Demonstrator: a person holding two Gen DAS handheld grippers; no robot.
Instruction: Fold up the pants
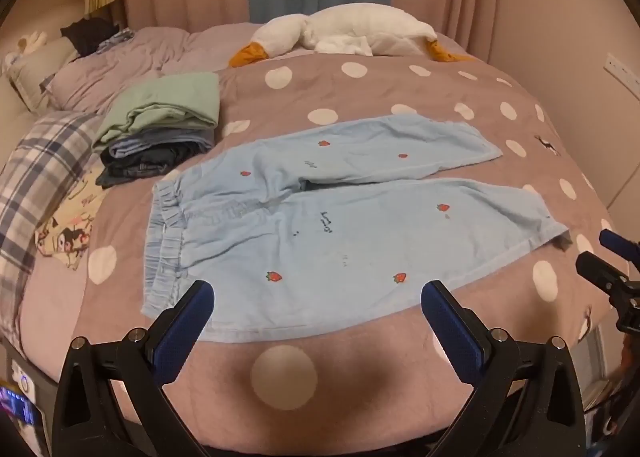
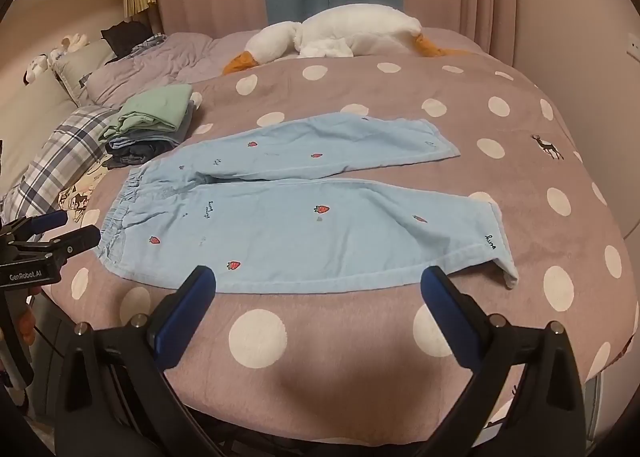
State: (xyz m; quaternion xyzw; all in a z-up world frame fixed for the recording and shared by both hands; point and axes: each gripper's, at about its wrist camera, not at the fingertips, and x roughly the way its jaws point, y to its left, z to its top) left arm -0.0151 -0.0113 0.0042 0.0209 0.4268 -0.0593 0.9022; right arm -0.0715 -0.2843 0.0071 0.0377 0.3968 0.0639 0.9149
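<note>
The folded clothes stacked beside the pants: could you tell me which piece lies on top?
The green piece tops the stack; the blue piece and dark piece lie beneath it.

The light was dim and warm. Both pictures looked soft, bent round at the edges, with dark corners.

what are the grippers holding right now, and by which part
Nothing: left gripper and right gripper both hover open, short of the blue pants.
</note>
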